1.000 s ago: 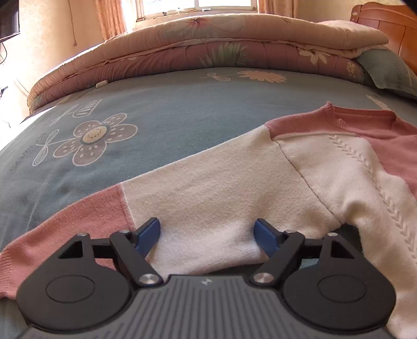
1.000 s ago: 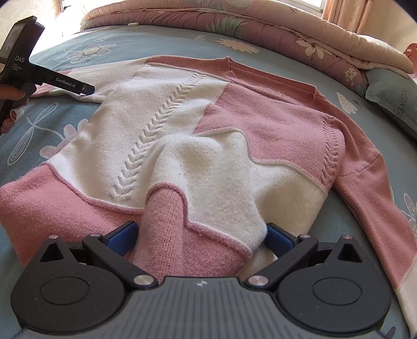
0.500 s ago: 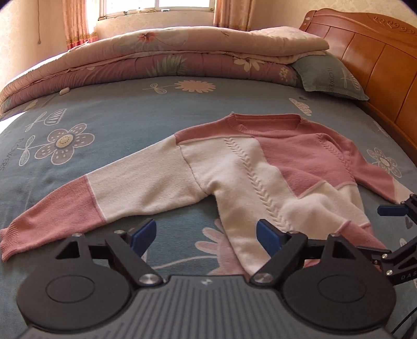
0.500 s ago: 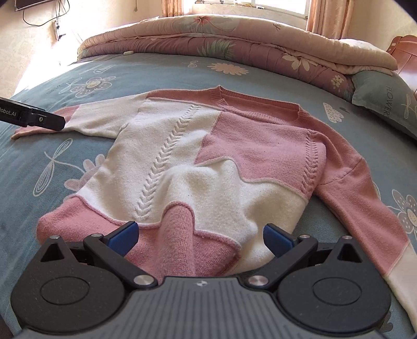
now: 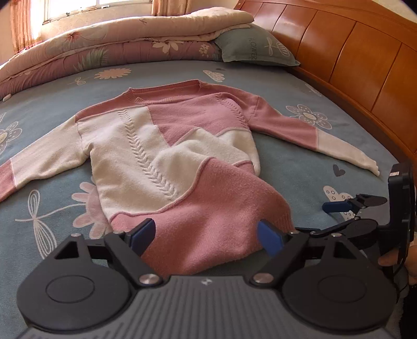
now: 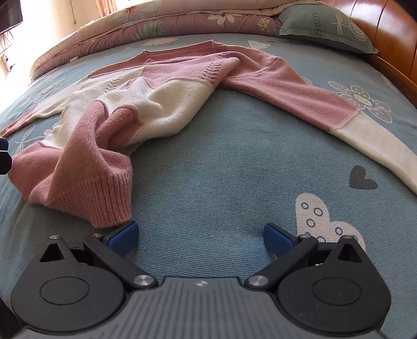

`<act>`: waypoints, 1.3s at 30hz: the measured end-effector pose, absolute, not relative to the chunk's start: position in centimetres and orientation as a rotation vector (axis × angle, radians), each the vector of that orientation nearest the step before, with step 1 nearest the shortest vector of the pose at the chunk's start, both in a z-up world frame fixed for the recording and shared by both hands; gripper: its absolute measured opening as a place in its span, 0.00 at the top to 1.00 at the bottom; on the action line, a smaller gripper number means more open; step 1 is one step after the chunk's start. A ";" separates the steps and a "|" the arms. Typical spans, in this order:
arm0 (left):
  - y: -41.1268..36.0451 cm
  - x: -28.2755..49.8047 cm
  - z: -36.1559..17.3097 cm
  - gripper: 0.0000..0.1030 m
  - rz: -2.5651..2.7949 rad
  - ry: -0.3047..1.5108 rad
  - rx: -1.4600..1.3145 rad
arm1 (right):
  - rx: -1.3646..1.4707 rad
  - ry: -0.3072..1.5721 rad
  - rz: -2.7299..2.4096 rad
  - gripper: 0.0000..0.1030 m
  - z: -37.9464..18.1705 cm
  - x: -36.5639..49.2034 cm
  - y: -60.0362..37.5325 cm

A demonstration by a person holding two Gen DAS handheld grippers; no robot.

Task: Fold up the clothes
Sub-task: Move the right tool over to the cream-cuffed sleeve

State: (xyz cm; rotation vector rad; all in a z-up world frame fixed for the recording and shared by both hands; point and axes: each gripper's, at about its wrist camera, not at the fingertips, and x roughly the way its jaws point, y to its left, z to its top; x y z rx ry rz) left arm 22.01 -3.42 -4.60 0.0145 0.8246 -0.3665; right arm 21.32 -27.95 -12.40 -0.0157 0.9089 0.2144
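Observation:
A pink and white knitted sweater (image 5: pixel 166 146) lies front up on the blue flowered bed sheet (image 5: pixel 299 167), both sleeves spread out. Its pink hem (image 5: pixel 208 234) is rumpled and reaches in between the fingers of my left gripper (image 5: pixel 206 236), which stands open; the blue pads (image 5: pixel 142 233) do not press on it. My right gripper (image 6: pixel 200 238) is open over bare sheet, just right of the hem corner (image 6: pixel 104 203). In the left wrist view it shows as the right gripper (image 5: pixel 338 216) at the right edge. The sweater's right sleeve (image 6: pixel 312 104) runs off to the right.
A folded flowered quilt (image 5: pixel 117 49) and a grey-green pillow (image 5: pixel 255 49) lie at the far end of the bed. A wooden headboard (image 5: pixel 351 60) runs along the right side. A hand (image 5: pixel 391 258) holds the right gripper. A dark screen (image 6: pixel 10 13) hangs top left.
My left gripper has travelled from the left sleeve over to the hem. My right gripper has slid right, off the hem onto bare sheet. Both stayed open.

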 end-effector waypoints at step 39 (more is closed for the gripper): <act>5.0 28.4 -10.5 0.05 -0.448 0.787 -0.272 | 0.484 0.787 0.188 0.00 -12.1 24.6 -32.9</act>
